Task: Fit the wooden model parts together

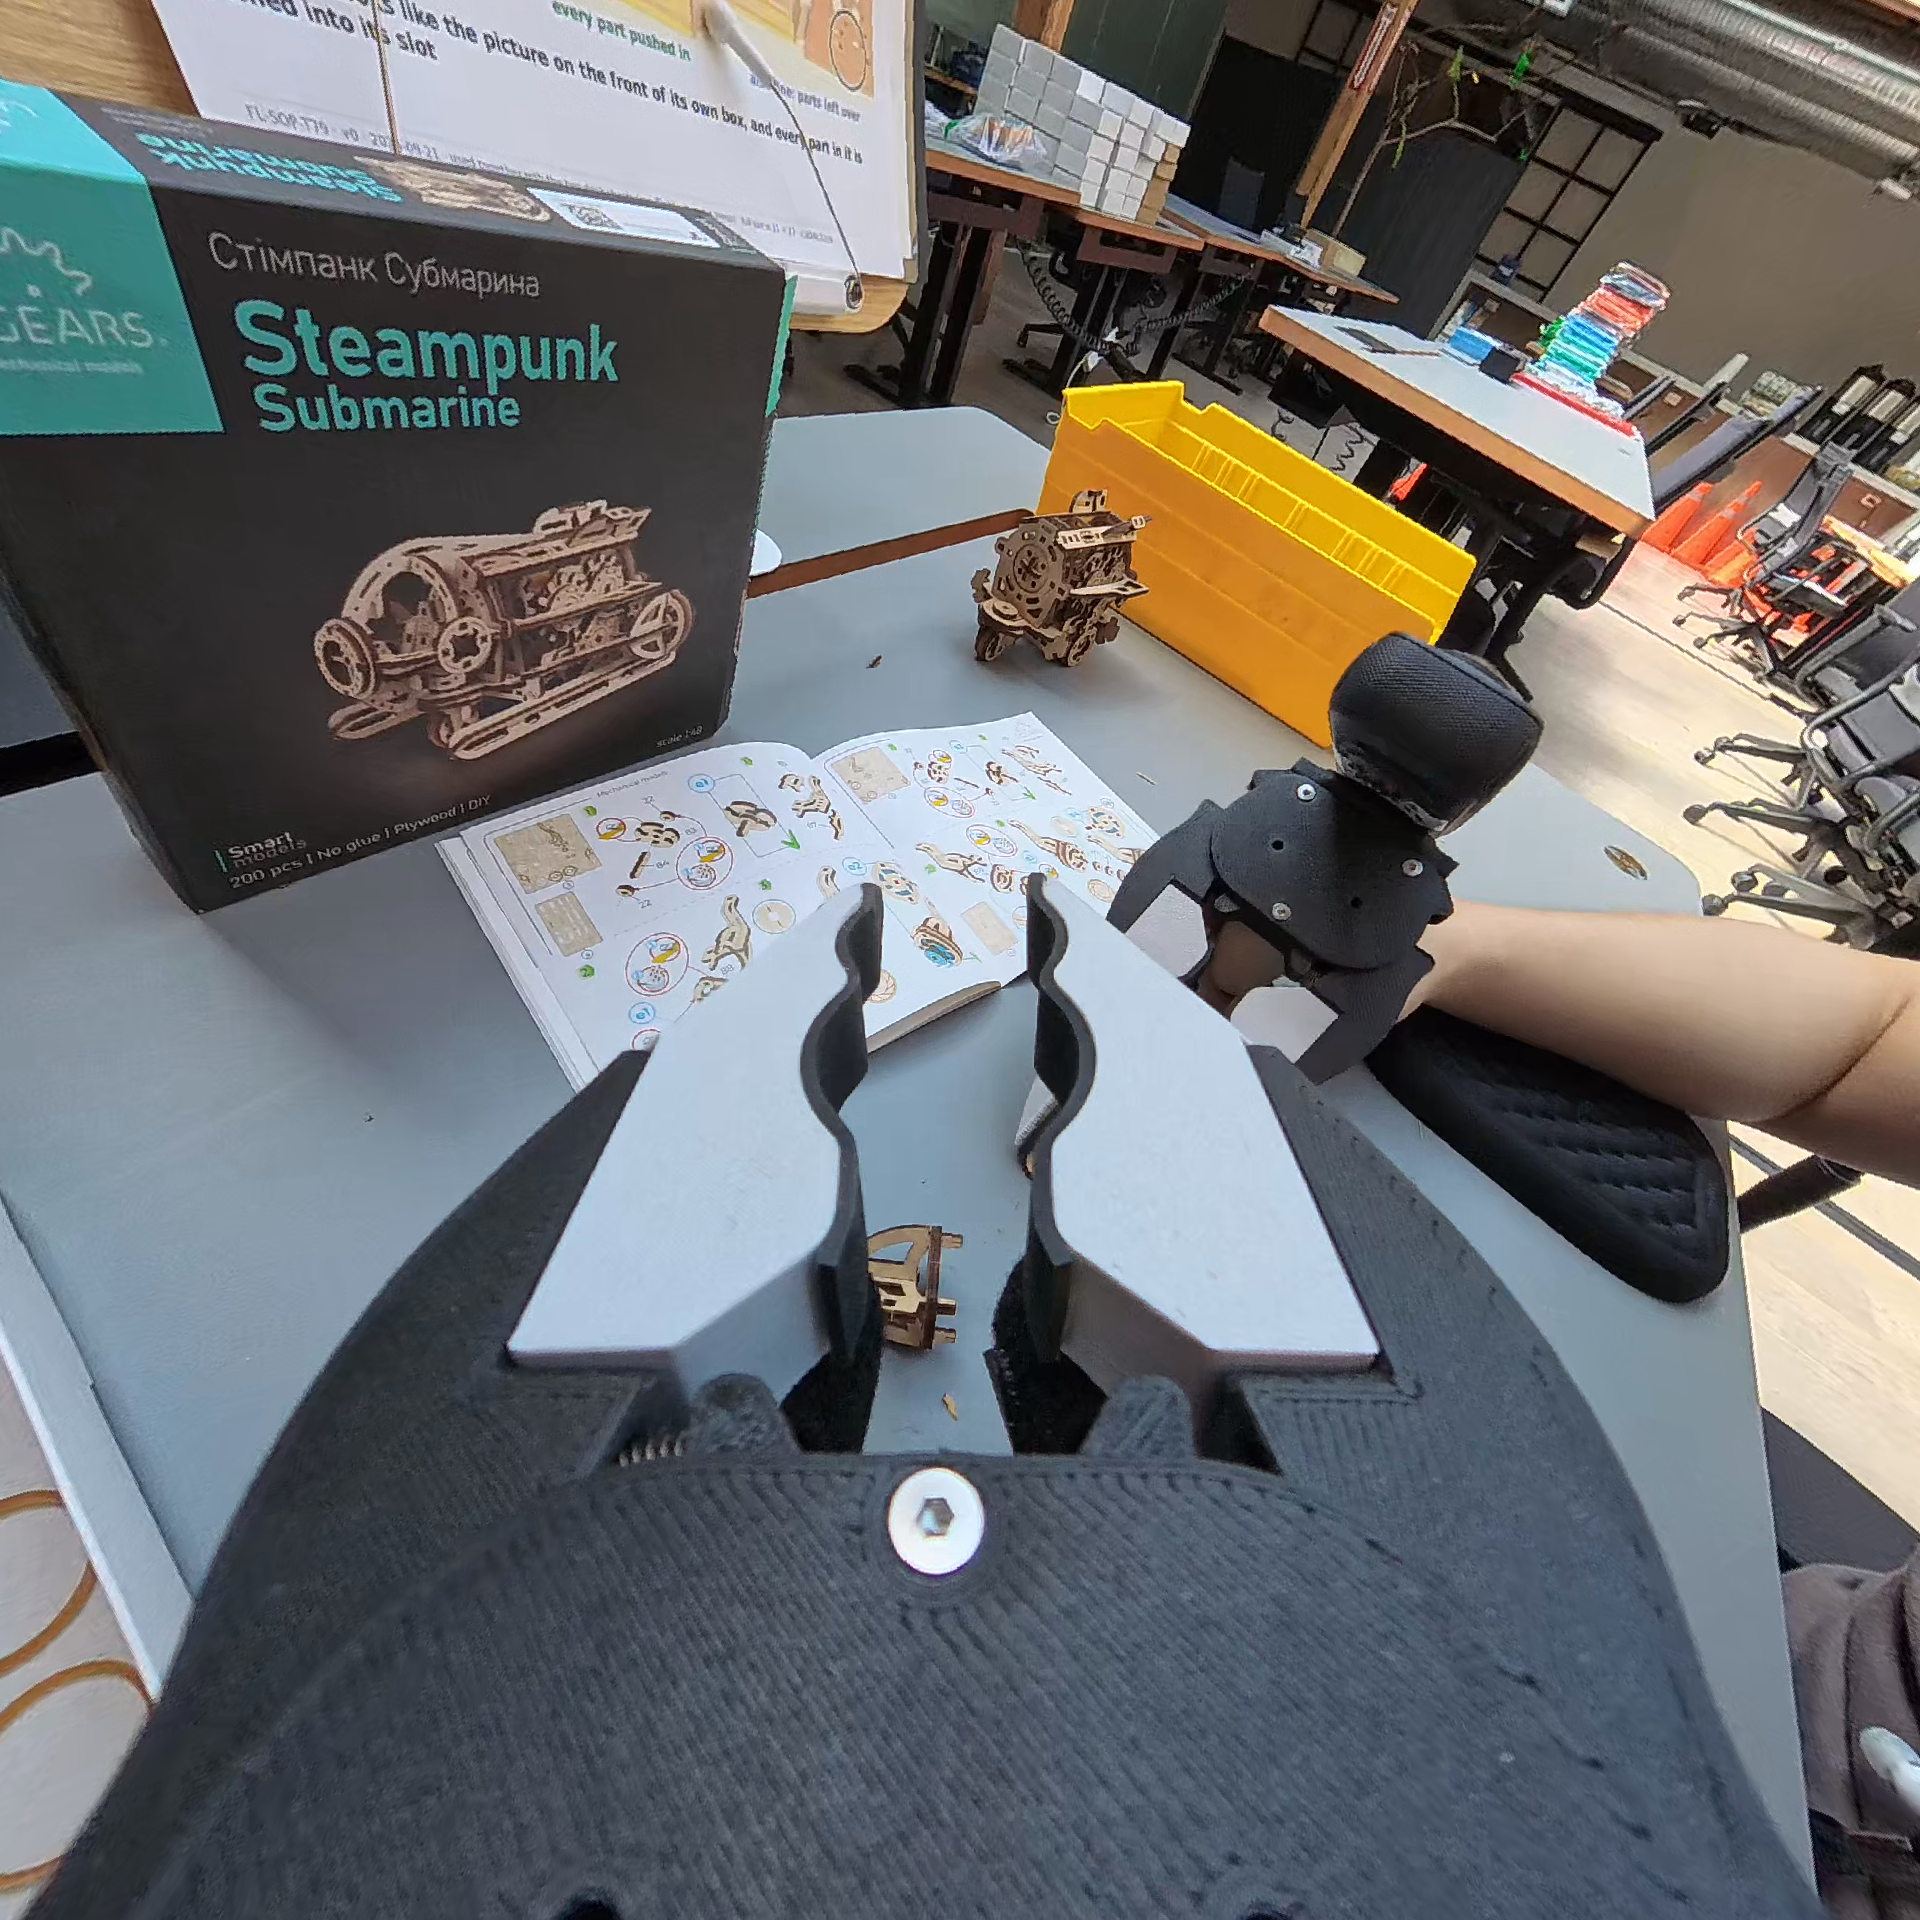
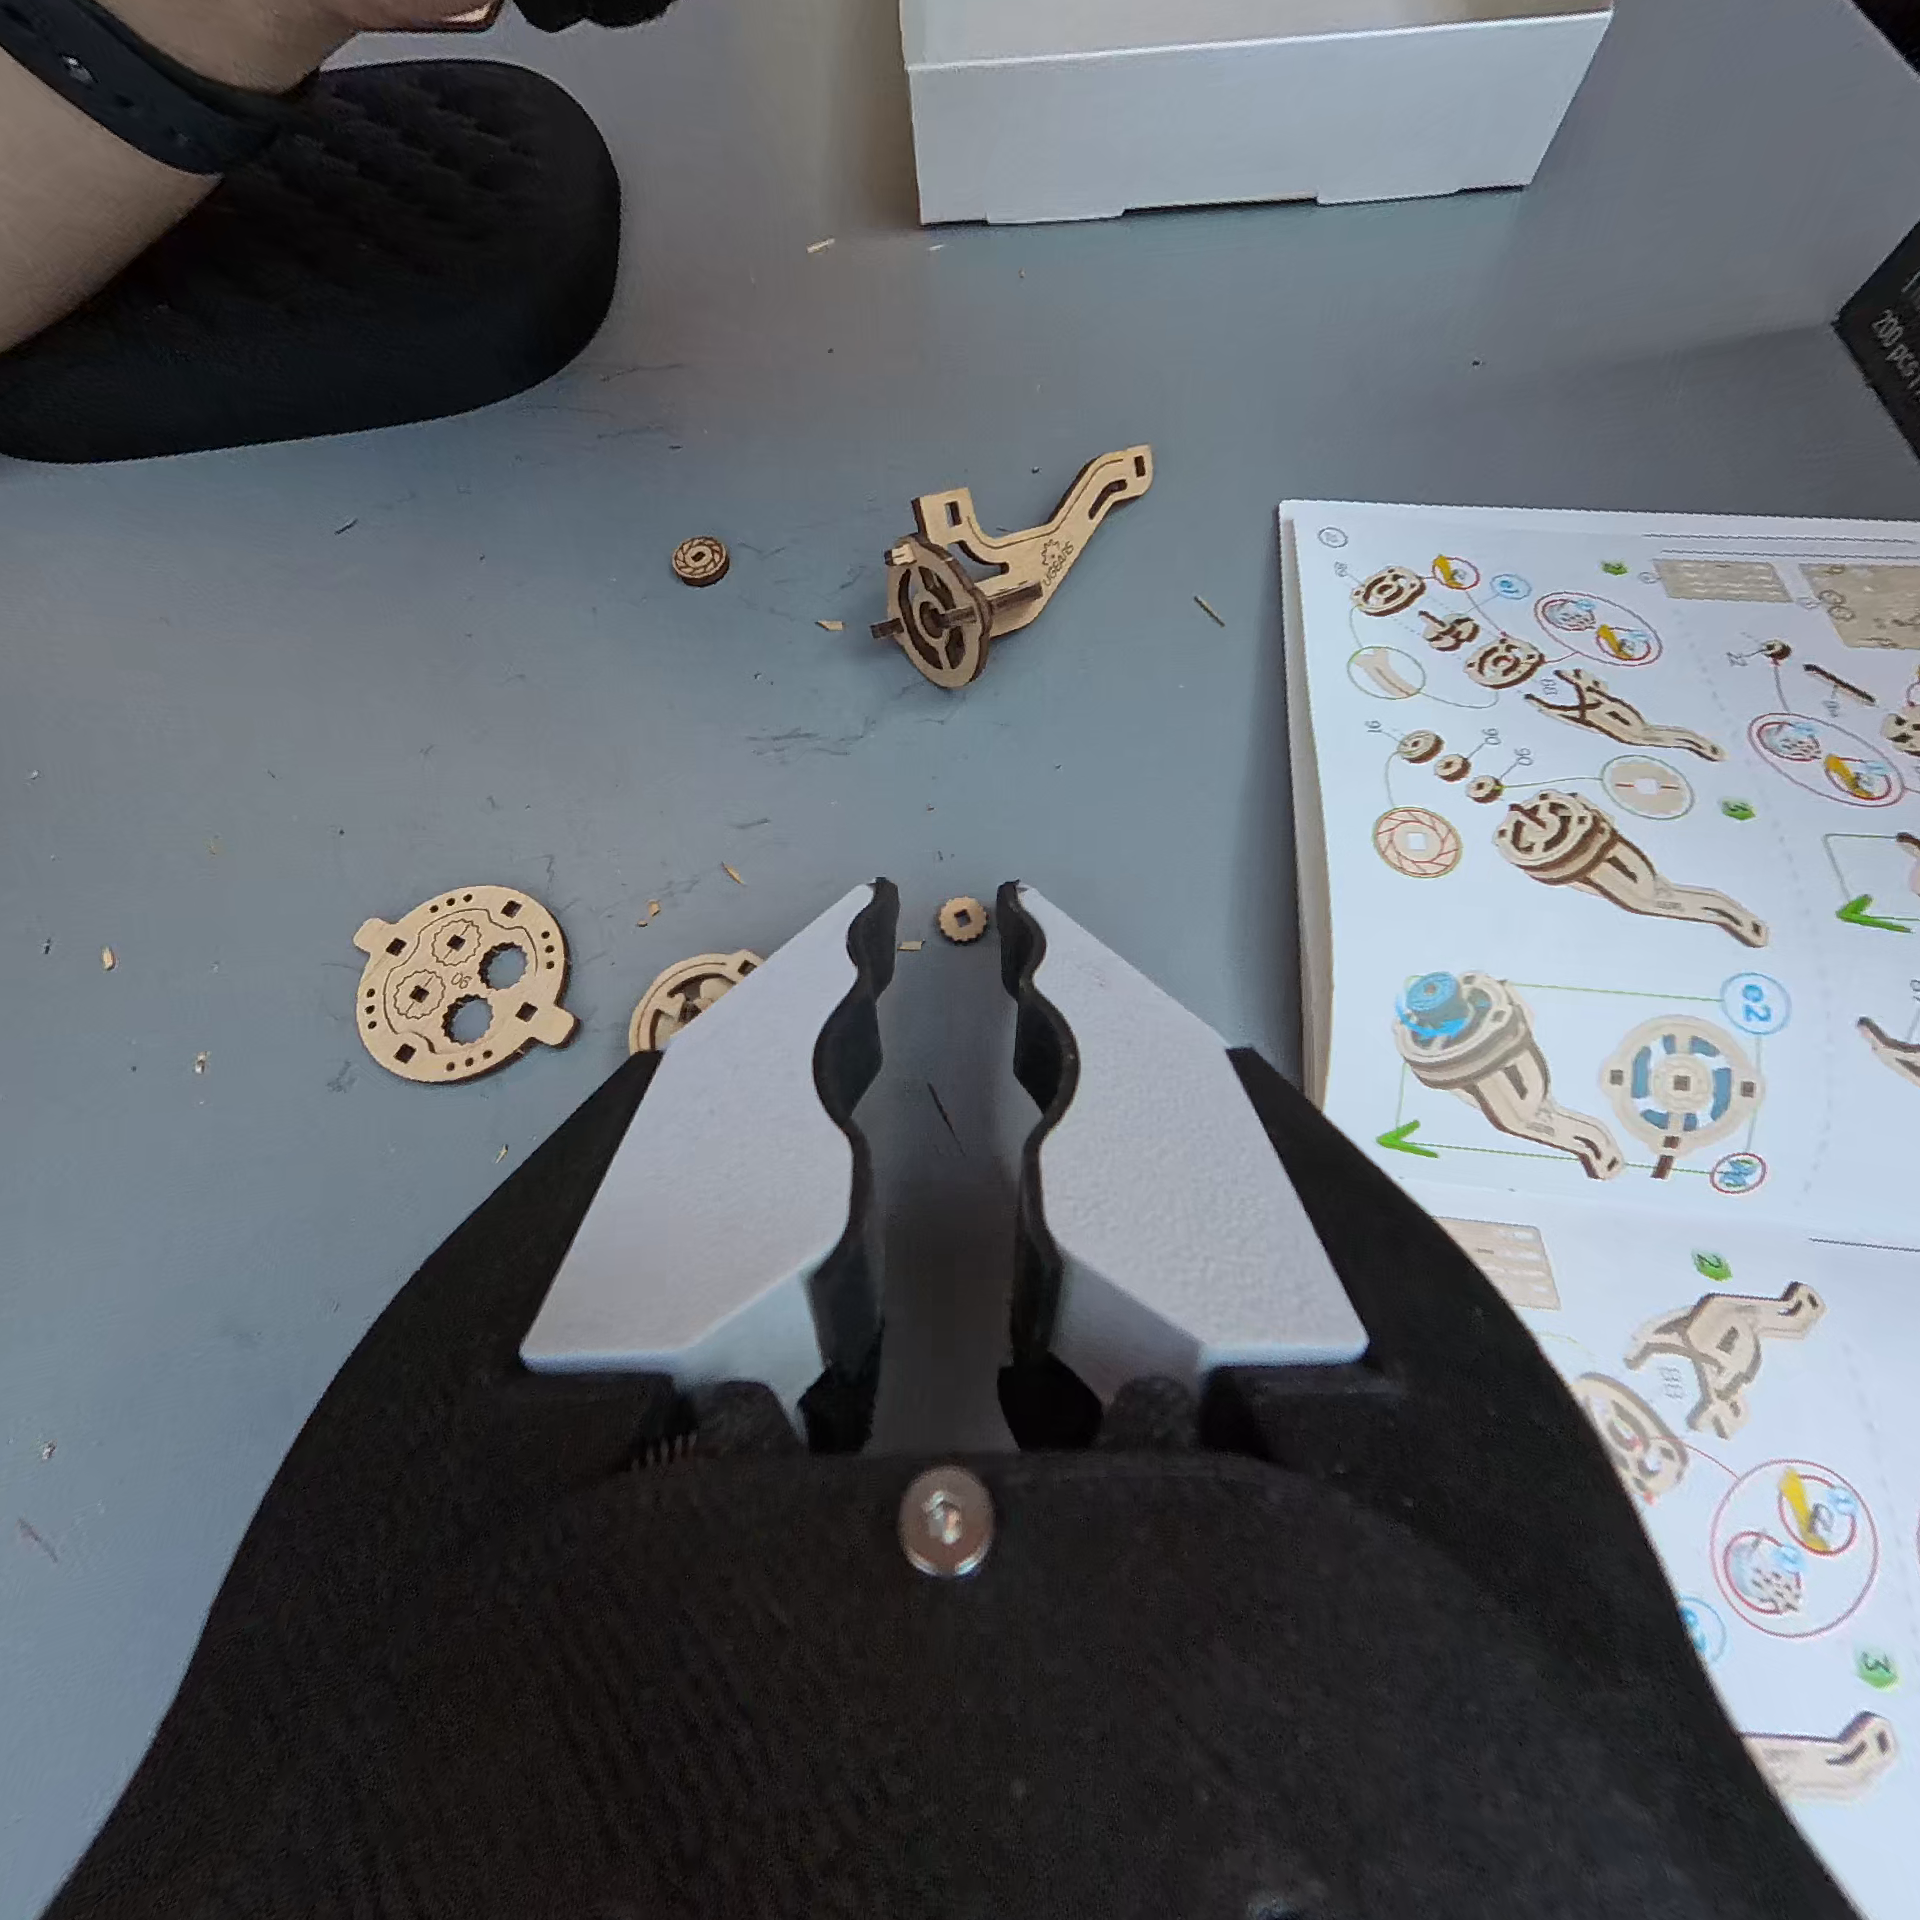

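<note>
Wooden gear between right tool tips.

Bare table ahead, booklet right, white box beyond, wrist pad left

We hold our left tool low and level, its jaws parted with nothing between the fingertips. Our right tool tilts downward, jaws likewise apart and empty. In the left wrist view, our bare right forearm reaches in from the right, gripping that tool's handle.
</note>
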The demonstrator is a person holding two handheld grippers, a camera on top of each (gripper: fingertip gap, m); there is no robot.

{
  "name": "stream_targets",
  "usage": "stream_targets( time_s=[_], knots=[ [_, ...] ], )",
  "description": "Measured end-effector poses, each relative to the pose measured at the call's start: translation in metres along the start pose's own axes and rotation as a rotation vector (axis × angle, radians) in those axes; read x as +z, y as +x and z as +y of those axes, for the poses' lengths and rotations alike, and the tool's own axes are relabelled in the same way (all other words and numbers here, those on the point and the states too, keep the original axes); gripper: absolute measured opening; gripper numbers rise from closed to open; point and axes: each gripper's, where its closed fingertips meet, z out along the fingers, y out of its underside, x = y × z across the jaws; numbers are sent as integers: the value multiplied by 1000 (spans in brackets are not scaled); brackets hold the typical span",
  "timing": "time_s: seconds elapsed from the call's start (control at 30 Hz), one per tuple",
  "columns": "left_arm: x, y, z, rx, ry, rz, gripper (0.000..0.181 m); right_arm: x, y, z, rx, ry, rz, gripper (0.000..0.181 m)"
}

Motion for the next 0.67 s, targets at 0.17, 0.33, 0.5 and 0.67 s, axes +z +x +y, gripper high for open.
stream_targets(
  time_s=[0.17,0.33,0.5,0.67],
  knots=[
    [0,-2,1,-20,-1,-2,27,2,1,5,-39,-35,57,9],
    [-3,2,-6,20,45,23,27,0,2,6,-13,-35,74,8],
    [-13,25,-21,177,154,132,27,-26,3,-17,151,122,67,7],
    [-15,65,-13,320,165,319,28,-80,-2,-68,562,529,-190,7]
  ],
)
